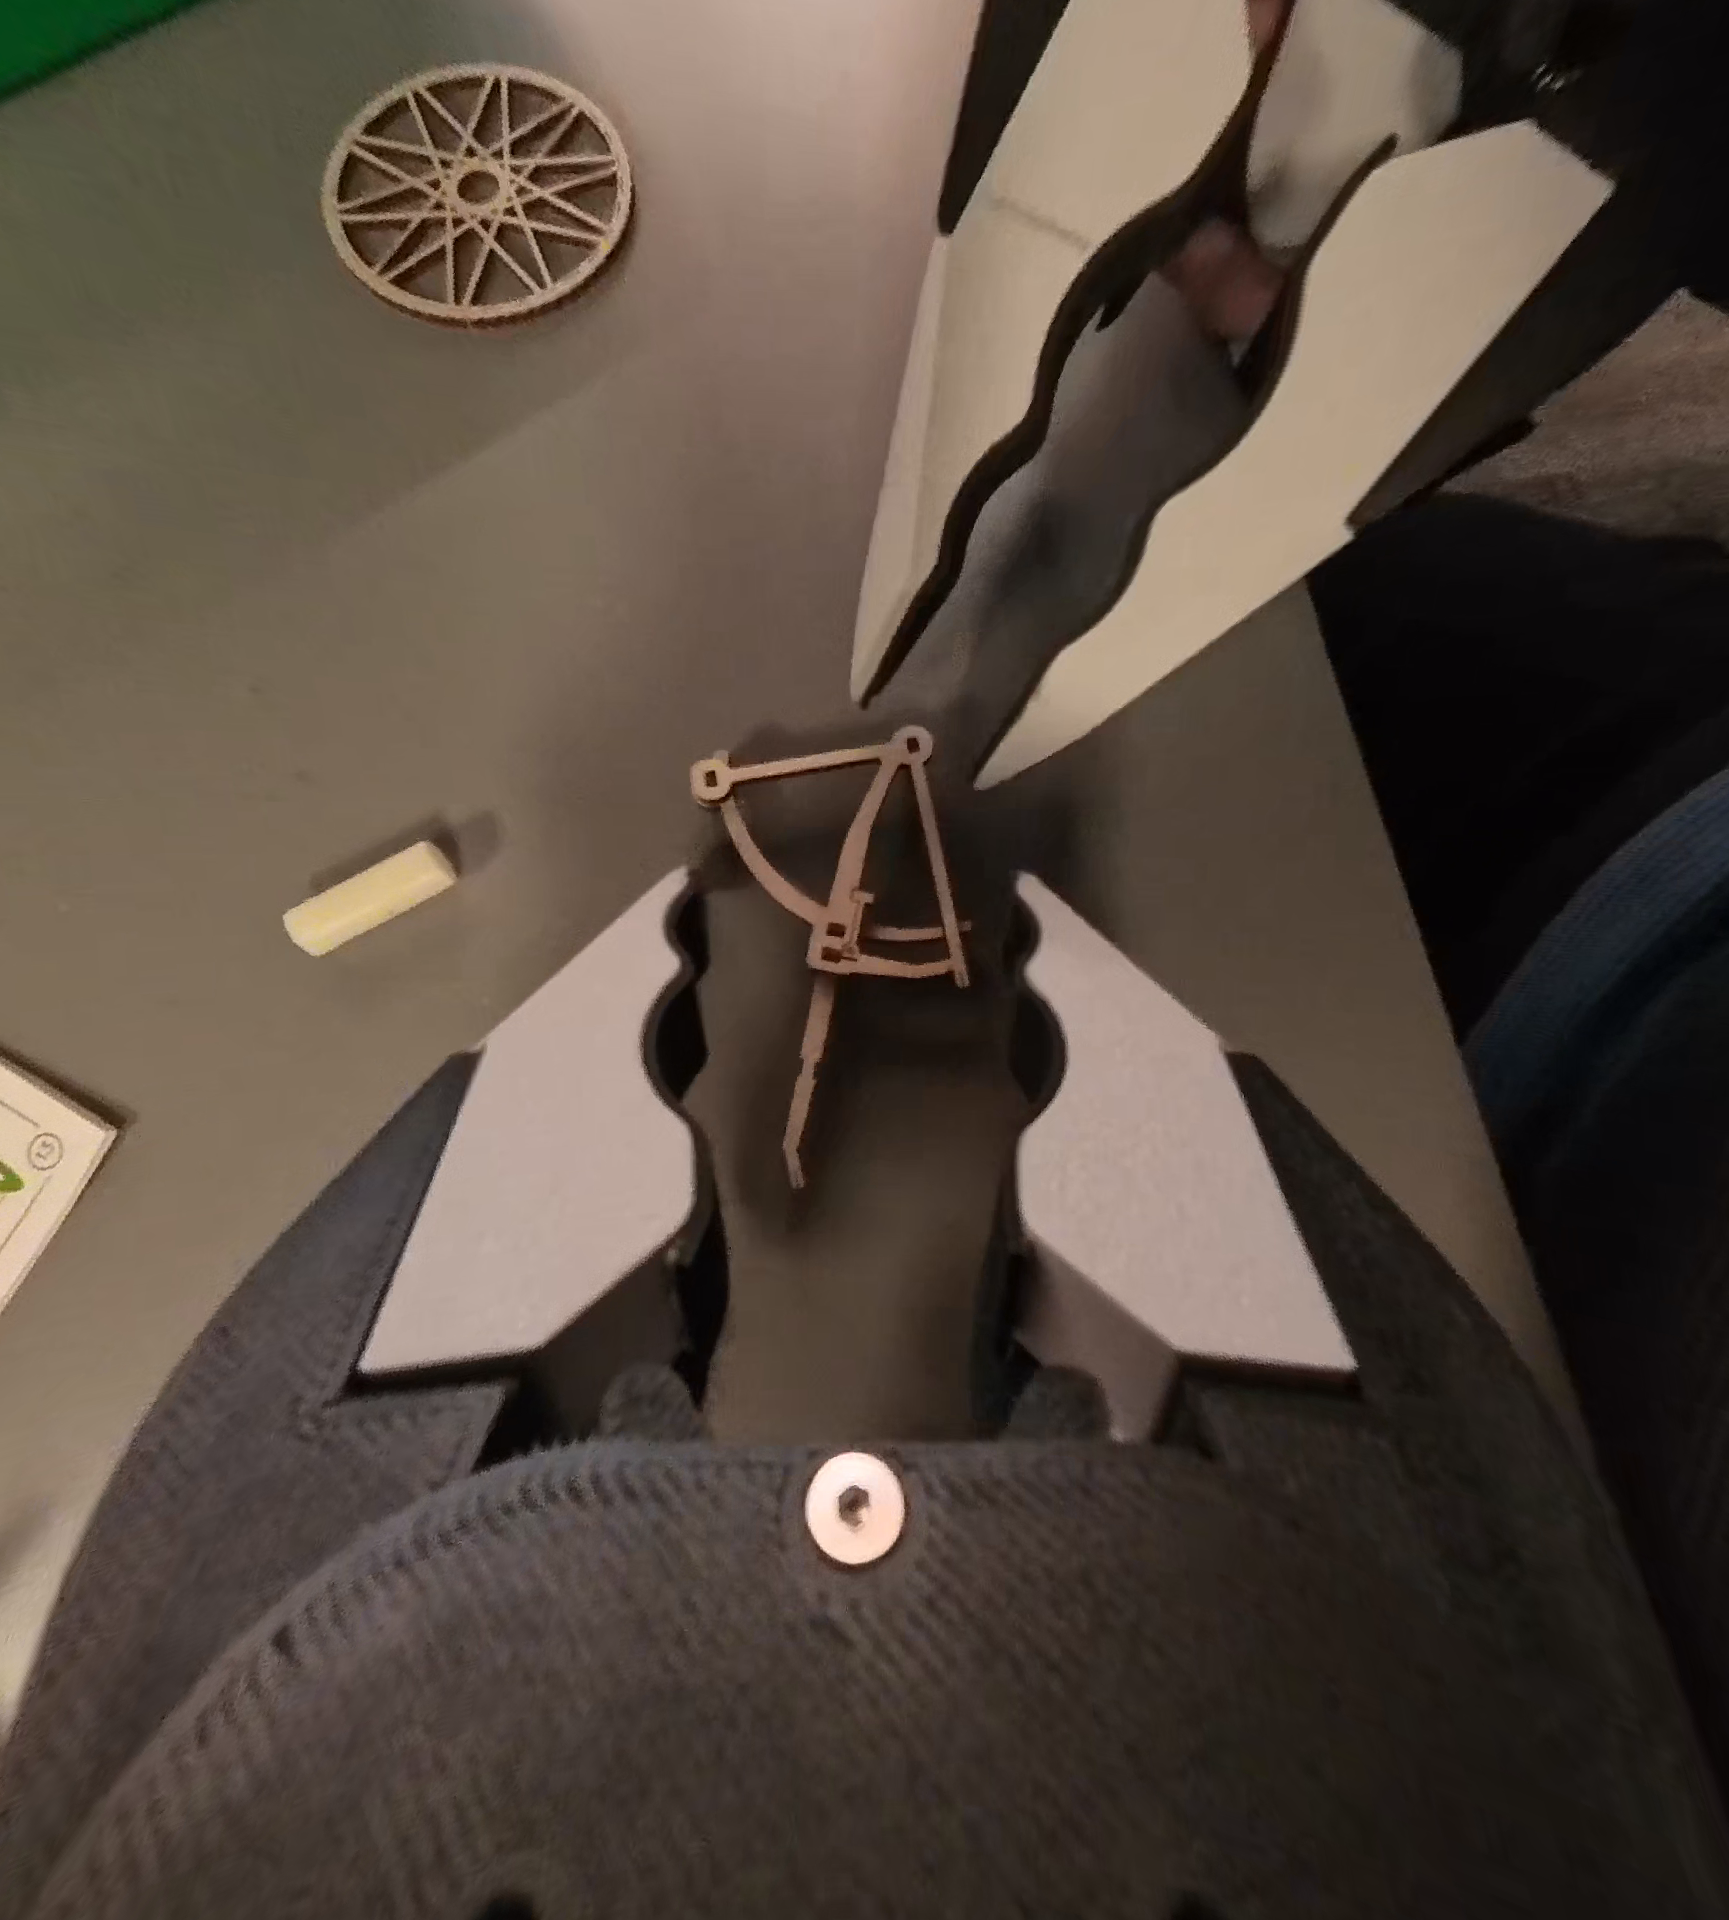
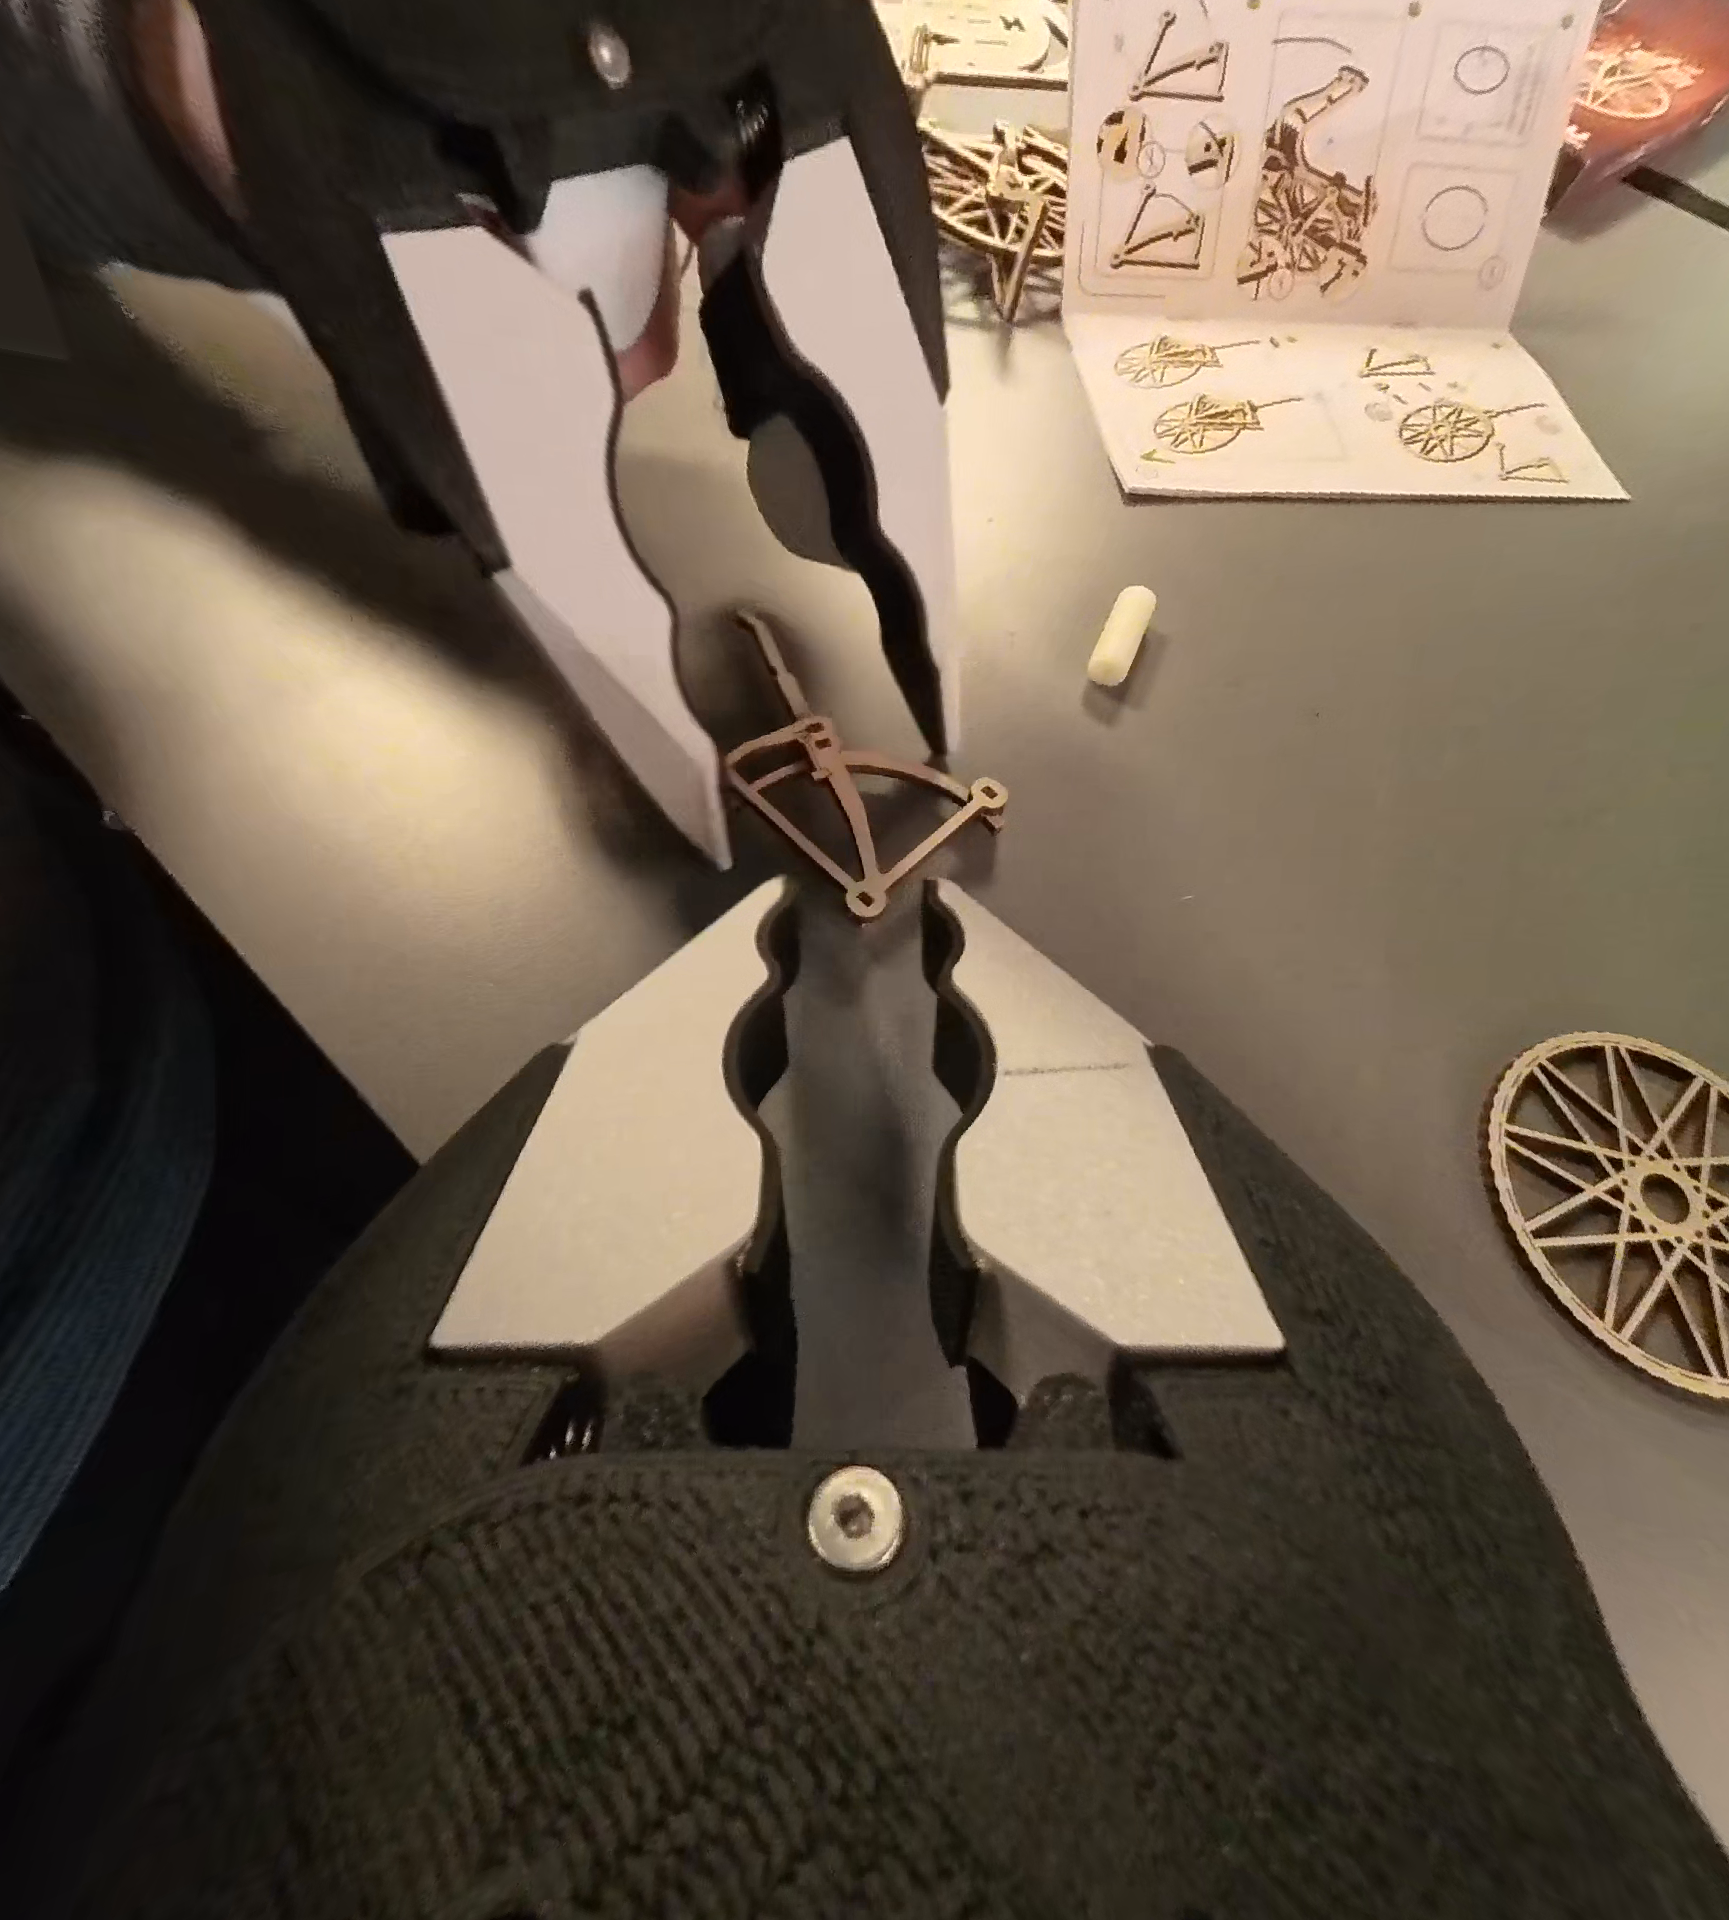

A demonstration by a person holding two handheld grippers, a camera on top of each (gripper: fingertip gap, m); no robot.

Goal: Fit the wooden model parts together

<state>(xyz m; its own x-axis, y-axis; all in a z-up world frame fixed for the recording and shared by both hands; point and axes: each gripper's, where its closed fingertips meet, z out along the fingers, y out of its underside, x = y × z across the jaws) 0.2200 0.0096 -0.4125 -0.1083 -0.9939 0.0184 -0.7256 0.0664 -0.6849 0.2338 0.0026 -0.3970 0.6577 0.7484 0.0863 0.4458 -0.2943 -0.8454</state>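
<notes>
A small flat wooden frame (image 1: 839, 883), a quarter-circle shape with a long thin lever, hangs just above the grey table (image 1: 216, 571). My left gripper (image 1: 855, 883) has a fingertip on each side of it and appears shut on it across its width. In the right wrist view the frame (image 2: 860, 821) spans the left gripper (image 2: 834, 805). My right gripper (image 2: 862, 888) faces it, jaws apart, fingertips either side of the frame's holed corner with gaps on both sides. The right gripper also shows in the left wrist view (image 1: 927, 738).
A spoked wooden wheel (image 1: 478, 197) (image 2: 1660, 1216) and a cream peg (image 1: 368, 897) (image 2: 1122, 634) lie on the table. An open instruction booklet (image 2: 1359, 416) and a part-built wooden model (image 2: 995, 177) sit farther back. The table edge (image 1: 1379, 831) and a person's dark clothing (image 1: 1618, 1091) are close. The tips of both grippers are at nearly the same place.
</notes>
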